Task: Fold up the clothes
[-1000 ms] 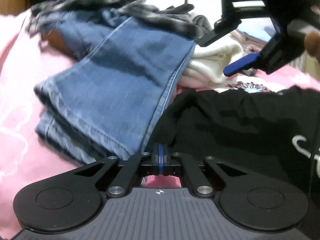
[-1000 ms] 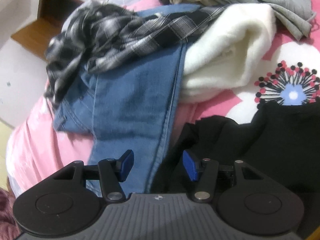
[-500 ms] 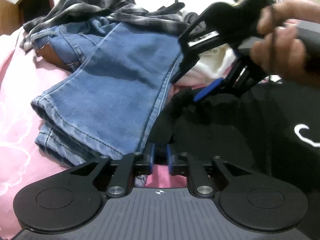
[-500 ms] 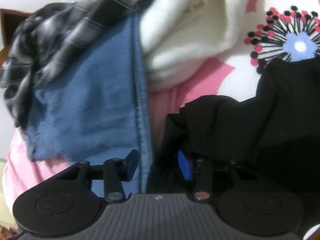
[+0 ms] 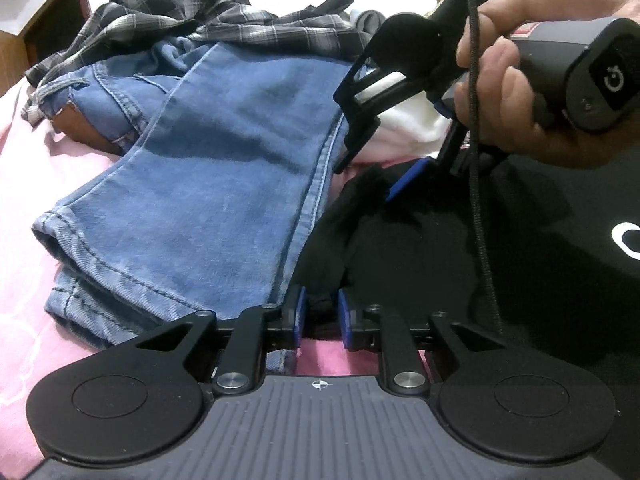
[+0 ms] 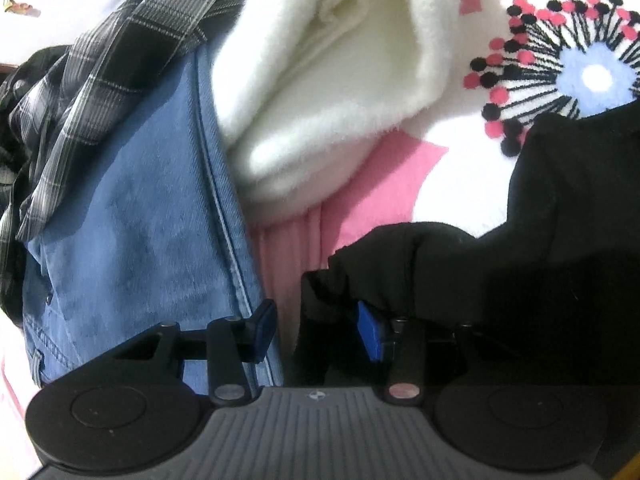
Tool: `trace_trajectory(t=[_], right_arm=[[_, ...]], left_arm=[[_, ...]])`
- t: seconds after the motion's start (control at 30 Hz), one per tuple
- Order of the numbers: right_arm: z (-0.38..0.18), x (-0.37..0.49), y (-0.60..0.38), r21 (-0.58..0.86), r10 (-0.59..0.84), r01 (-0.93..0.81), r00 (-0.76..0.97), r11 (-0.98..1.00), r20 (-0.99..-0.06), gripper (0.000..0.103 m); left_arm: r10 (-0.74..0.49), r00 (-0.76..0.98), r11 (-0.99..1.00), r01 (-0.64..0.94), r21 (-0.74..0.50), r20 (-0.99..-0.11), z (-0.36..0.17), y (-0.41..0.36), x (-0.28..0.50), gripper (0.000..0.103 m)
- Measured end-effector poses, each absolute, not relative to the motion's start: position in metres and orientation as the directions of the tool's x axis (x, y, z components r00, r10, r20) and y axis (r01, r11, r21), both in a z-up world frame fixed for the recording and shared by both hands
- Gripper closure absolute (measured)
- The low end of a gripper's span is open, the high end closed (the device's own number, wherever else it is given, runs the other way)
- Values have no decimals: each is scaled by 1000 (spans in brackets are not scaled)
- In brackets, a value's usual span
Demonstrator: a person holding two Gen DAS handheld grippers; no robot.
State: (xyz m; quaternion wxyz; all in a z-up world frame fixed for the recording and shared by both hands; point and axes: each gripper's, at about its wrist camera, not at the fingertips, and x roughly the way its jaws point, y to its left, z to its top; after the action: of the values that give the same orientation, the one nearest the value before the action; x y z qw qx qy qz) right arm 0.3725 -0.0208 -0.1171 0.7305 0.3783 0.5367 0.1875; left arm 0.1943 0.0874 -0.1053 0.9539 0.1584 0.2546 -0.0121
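The black T-shirt lies on the pink bedspread, at 3 o'clock from the jeans. It looks light, limp and prone to bunching; hems grip best. The left gripper brackets a fold, pads apart; the right gripper gapes at its edge.

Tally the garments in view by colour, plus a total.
Blue: 1, jeans
Black: 1, black garment
Grey-black check: 1, plaid shirt
White: 1, white fleece
Total: 4. More fabric beyond the plaid shirt in the left wrist view is too small to count.
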Motion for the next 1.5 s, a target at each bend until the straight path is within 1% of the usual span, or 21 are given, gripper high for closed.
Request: trace_trajectory(t=[0.07,0.1,0.13,0.17,0.2,0.23,0.3,0.43,0.53,0.63,0.73,0.83,1.0,1.1,1.23,1.33,1.47,1.5], right_arm=[[-118,371,-21,759,681,135,364,637,-636,60],[-119,370,-21,762,682,136,369,633,-632,66],[-119,369,-21,762,680,138,373,633,-632,74],[-119,368,-21,765,681,139,376,629,-628,78],[-119,366,-22,768,684,137,377,625,-624,86],[-117,365,-21,767,684,131,379,628,-624,91],[-114,361,-21,767,683,114,386,631,-620,97],[-98,353,-23,778,694,72,405,624,-595,99],[-81,347,-27,789,710,35,413,613,-570,99],[-63,338,-37,792,718,1,421,611,-555,99],[-48,329,-57,778,713,-30,421,628,-560,99],[-38,330,-86,757,701,-56,424,652,-573,99],[-29,314,-135,696,646,-59,437,716,-626,99],[-36,301,-156,667,614,-39,434,744,-659,99],[-67,290,-174,624,573,-7,406,782,-713,98],[-86,289,-181,595,541,13,400,804,-740,98],[-96,290,-189,568,507,34,412,822,-757,96],[-97,290,-193,566,500,46,416,823,-760,95]], left_arm=[[53,869,951,107,290,-492,-106,88,195,86],[50,868,952,108,287,-494,-106,88,196,86],[48,868,953,109,284,-495,-106,89,197,88],[46,868,954,109,280,-495,-106,89,197,90],[44,868,956,106,273,-494,-105,90,197,93],[41,869,959,104,265,-493,-104,91,196,96],[35,871,965,98,244,-490,-101,93,195,98],[11,878,979,87,182,-478,-89,97,191,100],[-30,884,991,89,104,-467,-76,101,186,100],[-102,884,993,116,2,-457,-59,104,182,100],[-194,878,981,172,-90,-437,-45,100,176,100],[-284,860,958,243,-150,-423,-36,90,169,100],[-385,804,923,347,-168,-453,-39,65,160,100],[-421,763,903,404,-148,-490,-47,47,155,100],[-422,708,891,440,-114,-566,-66,25,154,100],[-419,678,885,455,-103,-604,-76,17,154,100],[-443,616,866,481,-134,-651,-82,14,156,98],[-456,599,861,484,-157,-658,-83,16,155,95]])
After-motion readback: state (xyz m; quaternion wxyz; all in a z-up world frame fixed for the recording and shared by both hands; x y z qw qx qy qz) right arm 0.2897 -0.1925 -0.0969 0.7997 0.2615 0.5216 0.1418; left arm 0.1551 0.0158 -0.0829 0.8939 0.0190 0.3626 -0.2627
